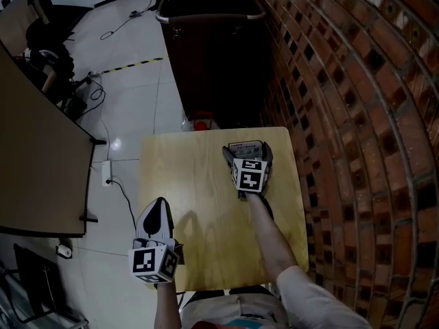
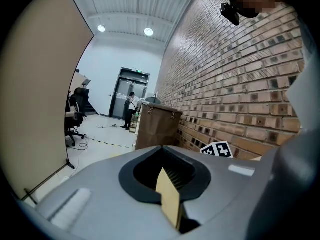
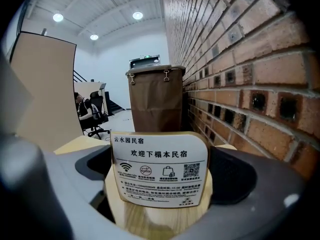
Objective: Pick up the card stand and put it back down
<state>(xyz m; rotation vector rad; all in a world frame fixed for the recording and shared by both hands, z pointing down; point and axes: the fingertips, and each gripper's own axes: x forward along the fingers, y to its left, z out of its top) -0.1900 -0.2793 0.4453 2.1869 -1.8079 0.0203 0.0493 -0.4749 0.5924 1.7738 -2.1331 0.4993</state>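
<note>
The card stand (image 1: 245, 144) is a white printed card on a pale wooden base, standing at the far right of the small wooden table (image 1: 199, 184). My right gripper (image 1: 246, 150) has a jaw on each side of it. In the right gripper view the card stand (image 3: 159, 169) fills the gap and its base meets both pads, so my right gripper (image 3: 162, 156) is shut on it. Whether the stand is off the table cannot be told. My left gripper (image 1: 160, 203) hovers at the table's front left edge, jaws together, holding nothing; the left gripper (image 2: 162, 150) shows only a tan sliver below its tips.
A brick wall (image 1: 357, 115) runs close along the table's right side. A dark brown bin (image 1: 209, 40) stands just beyond the far edge. A tan partition (image 1: 34, 163) is to the left, with cables and a power strip (image 1: 106, 173) on the floor. A person (image 2: 131, 109) stands far off.
</note>
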